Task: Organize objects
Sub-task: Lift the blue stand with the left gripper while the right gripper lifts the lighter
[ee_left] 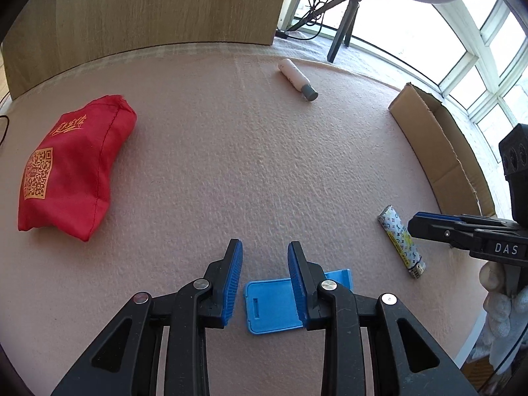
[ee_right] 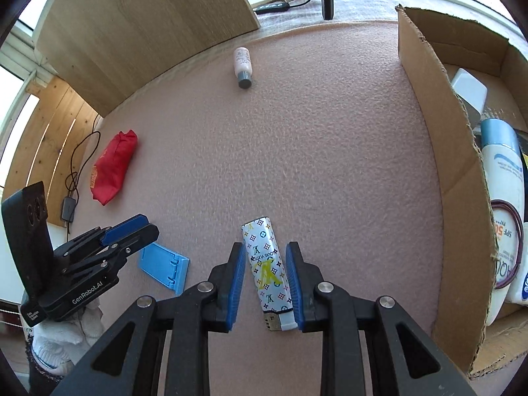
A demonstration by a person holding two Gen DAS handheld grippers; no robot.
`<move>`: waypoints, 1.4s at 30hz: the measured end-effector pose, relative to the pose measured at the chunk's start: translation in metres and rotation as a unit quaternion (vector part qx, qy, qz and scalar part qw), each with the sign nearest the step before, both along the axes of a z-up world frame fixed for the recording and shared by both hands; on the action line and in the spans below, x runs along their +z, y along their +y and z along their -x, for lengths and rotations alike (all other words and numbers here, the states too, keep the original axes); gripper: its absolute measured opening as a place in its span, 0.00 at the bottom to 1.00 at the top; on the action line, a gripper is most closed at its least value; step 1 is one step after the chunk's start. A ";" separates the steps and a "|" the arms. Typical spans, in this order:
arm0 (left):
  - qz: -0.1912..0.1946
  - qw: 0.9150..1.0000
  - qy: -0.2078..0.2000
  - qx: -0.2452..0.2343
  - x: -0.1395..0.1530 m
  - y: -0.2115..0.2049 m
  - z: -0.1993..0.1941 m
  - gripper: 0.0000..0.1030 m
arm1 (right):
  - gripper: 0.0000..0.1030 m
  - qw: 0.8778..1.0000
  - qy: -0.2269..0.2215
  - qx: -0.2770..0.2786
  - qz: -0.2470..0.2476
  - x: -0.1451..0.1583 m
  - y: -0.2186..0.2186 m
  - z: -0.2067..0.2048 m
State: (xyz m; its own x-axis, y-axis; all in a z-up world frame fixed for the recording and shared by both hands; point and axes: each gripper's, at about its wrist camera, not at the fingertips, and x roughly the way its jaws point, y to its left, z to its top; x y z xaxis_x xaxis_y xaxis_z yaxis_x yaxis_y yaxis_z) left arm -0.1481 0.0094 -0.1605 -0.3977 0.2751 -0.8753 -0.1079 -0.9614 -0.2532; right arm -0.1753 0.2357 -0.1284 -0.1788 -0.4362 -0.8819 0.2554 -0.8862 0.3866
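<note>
A pink mat (ee_left: 264, 165) carries a red pouch (ee_left: 76, 165), bottle (ee_left: 297, 77), lighter (ee_right: 269, 270), blue stand (ee_right: 163, 269) and cardboard box (ee_right: 425, 125).

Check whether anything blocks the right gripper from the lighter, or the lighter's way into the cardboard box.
Nothing visible does. The right gripper is open with the lighter already between its fingers. Only bare pink mat lies between the lighter and the cardboard box, though the box's near wall must be cleared.

Pink textured mat (ee_left: 264, 165), wooden panel (ee_left: 148, 3) behind, bright windows (ee_left: 488, 56).
</note>
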 end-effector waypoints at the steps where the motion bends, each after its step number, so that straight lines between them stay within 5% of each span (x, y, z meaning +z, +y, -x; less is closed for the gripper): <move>1: -0.004 1.000 -0.005 0.001 -0.002 -0.003 0.002 0.30 | 0.22 1.000 0.001 -0.002 0.005 0.003 0.000 0.000; 17: 0.016 0.997 -0.011 -0.068 -0.003 0.008 -0.043 0.30 | 0.23 1.000 0.004 -0.002 0.014 0.006 0.004 -0.017; 26: -0.001 0.998 0.009 -0.057 0.008 0.009 -0.032 0.29 | 0.23 1.000 0.001 0.000 0.011 0.005 0.002 -0.020; 35: -0.032 0.996 -0.028 -0.074 -0.003 0.018 -0.024 0.30 | 0.23 1.000 0.002 -0.004 0.011 0.007 0.006 -0.024; 42: -0.014 0.994 -0.033 -0.106 -0.002 0.038 -0.052 0.38 | 0.23 1.000 -0.007 -0.008 0.016 0.004 0.009 -0.022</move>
State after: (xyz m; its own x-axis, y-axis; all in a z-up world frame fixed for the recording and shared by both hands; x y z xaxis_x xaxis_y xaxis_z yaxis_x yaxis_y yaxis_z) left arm -0.0956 0.0474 -0.1620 -0.2700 0.3717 -0.8882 -0.2890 -0.9112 -0.2935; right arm -0.1533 0.2447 -0.1244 -0.1733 -0.4620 -0.8698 0.2350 -0.8770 0.4190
